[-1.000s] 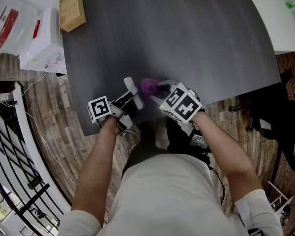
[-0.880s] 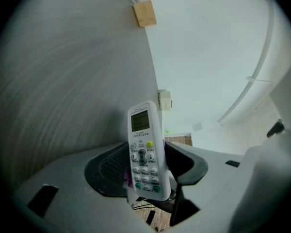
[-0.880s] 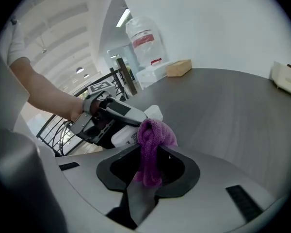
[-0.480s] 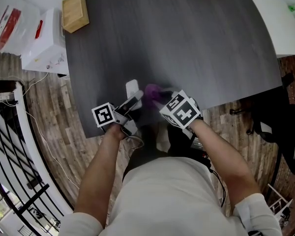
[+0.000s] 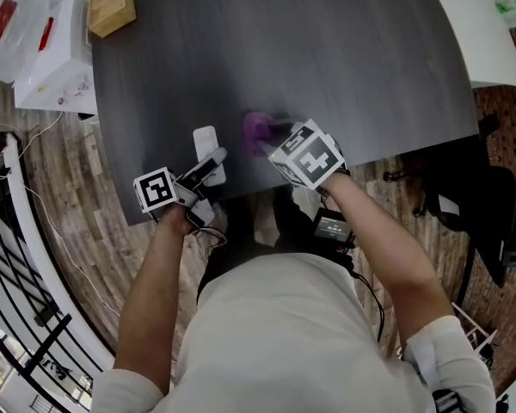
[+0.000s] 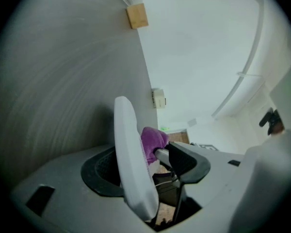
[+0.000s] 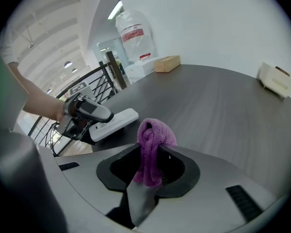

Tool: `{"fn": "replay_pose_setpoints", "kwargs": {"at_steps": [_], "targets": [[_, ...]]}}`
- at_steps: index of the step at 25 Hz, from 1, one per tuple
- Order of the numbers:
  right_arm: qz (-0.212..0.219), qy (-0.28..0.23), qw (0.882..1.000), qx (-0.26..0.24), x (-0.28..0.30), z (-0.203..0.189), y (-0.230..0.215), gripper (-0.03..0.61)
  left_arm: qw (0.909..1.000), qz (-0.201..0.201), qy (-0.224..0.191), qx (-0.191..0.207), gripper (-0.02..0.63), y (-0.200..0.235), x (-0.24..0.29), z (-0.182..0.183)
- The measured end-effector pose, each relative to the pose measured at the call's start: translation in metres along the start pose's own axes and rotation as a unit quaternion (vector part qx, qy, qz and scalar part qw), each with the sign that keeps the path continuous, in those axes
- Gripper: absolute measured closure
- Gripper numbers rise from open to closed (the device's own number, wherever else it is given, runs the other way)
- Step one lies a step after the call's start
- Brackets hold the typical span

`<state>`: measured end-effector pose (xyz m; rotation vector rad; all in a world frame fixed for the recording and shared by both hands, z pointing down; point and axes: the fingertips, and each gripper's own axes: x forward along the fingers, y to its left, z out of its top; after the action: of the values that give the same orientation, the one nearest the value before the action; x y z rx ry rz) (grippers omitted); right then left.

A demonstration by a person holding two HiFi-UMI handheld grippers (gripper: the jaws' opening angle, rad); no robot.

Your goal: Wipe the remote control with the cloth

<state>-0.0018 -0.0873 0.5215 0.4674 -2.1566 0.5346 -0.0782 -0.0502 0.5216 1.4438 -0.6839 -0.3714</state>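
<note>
Purple cloth (image 5: 258, 127) sits pinched in right gripper (image 7: 153, 155) beside the remote (image 5: 205, 144). Left gripper (image 5: 211, 163) jaws have just been opening around it, so probably cloth onto remote next.

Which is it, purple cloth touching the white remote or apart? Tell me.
Apart. The head view shows a strip of dark table between the cloth, pinched in the right gripper, and the remote.

remote control (image 5: 205, 147): white, slim, flat on table (image 5: 327, 58) by near edge | cloth (image 5: 258, 127): purple, bunched, pinched in right gripper (image 5: 273, 134), beside remote
</note>
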Motion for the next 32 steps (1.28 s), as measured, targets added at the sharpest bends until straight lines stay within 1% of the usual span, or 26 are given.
{"fn": "replay_pose_setpoints", "kwargs": {"at_steps": [1,2,3,4,5,6,7,8,9,10,11,12,13,14,15,16,17,19,22,24,25,27,29,30,32], "targets": [[-0.002,-0.002,1.000,0.005,-0.002,0.000,-0.003,0.471,0.9991,0.025,0.009,0.035,0.351,0.002,-0.003,0.000],[-0.006,-0.002,1.000,0.010,-0.004,-0.001,-0.006,0.471,0.9934,0.067,0.029,0.089,0.369,0.007,-0.005,0.001],[-0.010,-0.001,1.000,0.014,-0.006,-0.004,-0.009,0.471,0.9773,0.126,0.059,0.160,0.397,0.014,-0.009,0.002],[-0.014,0.000,1.000,0.017,-0.008,-0.006,-0.011,0.471,0.9476,0.194,0.091,0.237,0.435,0.023,-0.013,0.005],[-0.017,0.000,1.000,0.020,-0.010,-0.007,-0.013,0.471,0.9067,0.259,0.121,0.310,0.465,0.031,-0.019,0.009],[-0.019,-0.001,1.000,0.023,-0.011,-0.009,-0.014,0.472,0.8613,0.312,0.145,0.374,0.490,0.035,-0.023,0.015],[-0.020,-0.003,0.999,0.025,-0.011,-0.010,-0.013,0.472,0.8185,0.351,0.164,0.424,0.492,0.038,-0.025,0.020],[-0.019,-0.004,0.999,0.026,-0.010,-0.011,-0.012,0.471,0.7827,0.378,0.180,0.461,0.494,0.040,-0.026,0.024],[-0.019,-0.005,0.999,0.027,-0.010,-0.012,-0.011,0.471,0.7546,0.396,0.194,0.486,0.494,0.042,-0.025,0.025],[-0.018,-0.006,0.999,0.027,-0.010,-0.014,-0.010,0.471,0.7332,0.406,0.207,0.504,0.494,0.044,-0.022,0.023],[-0.018,-0.006,0.999,0.027,-0.011,-0.017,-0.009,0.471,0.7173,0.410,0.219,0.519,0.494,0.045,-0.017,0.018],[-0.019,-0.006,0.999,0.026,-0.013,-0.020,-0.008,0.471,0.7055,0.408,0.231,0.531,0.492,0.046,-0.013,0.011],[-0.020,-0.006,0.999,0.026,-0.014,-0.022,-0.008,0.471,0.6967,0.404,0.242,0.542,0.492,0.045,-0.008,0.004],[-0.020,-0.006,0.999,0.026,-0.015,-0.023,-0.007,0.471,0.6899,0.398,0.251,0.550,0.485,0.044,-0.006,-0.002],[-0.020,-0.007,0.999,0.026,-0.016,-0.023,-0.007,0.471,0.6854,0.392,0.258,0.557,0.479,0.043,-0.004,-0.007],[-0.020,-0.007,0.999,0.027,-0.015,-0.023,-0.005,0.471,0.6834,0.388,0.263,0.560,0.467,0.042,-0.004,-0.011],[-0.018,-0.007,0.999,0.027,-0.015,-0.024,-0.004,0.471,0.6832,0.384,0.267,0.561,0.450,0.042,-0.004,-0.015],[-0.015,-0.008,0.999,0.029,-0.015,-0.026,-0.003,0.471,0.6865,0.379,0.274,0.557,0.420,0.041,-0.004,-0.021],[-0.013,-0.008,0.999,0.040,-0.015,-0.028,-0.002,0.471,0.6942,0.373,0.281,0.548,0.393,0.041,-0.006,-0.028],[-0.008,-0.010,0.998,0.057,-0.016,-0.027,0.000,0.471,0.6980,0.366,0.285,0.545,0.383,0.039,-0.012,-0.032],[-0.002,-0.012,0.997,0.071,-0.017,-0.027,0.004,0.471,0.7012,0.362,0.286,0.543,0.382,0.037,-0.015,-0.034],[0.016,-0.013,0.994,0.110,-0.018,-0.030,0.015,0.471,0.7127,0.352,0.285,0.536,0.379,0.033,-0.024,-0.038],[0.041,-0.008,0.988,0.151,-0.014,-0.035,0.031,0.471,0.7289,0.344,0.279,0.522,0.379,0.032,-0.033,-0.038],[0.053,-0.003,0.985,0.165,-0.010,-0.038,0.040,0.471,0.7394,0.340,0.277,0.511,0.379,0.033,-0.038,-0.037],[0.065,0.005,0.982,0.175,0.001,-0.039,0.054,0.471,0.7635,0.327,0.279,0.482,0.379,0.039,-0.044,-0.041]]}}
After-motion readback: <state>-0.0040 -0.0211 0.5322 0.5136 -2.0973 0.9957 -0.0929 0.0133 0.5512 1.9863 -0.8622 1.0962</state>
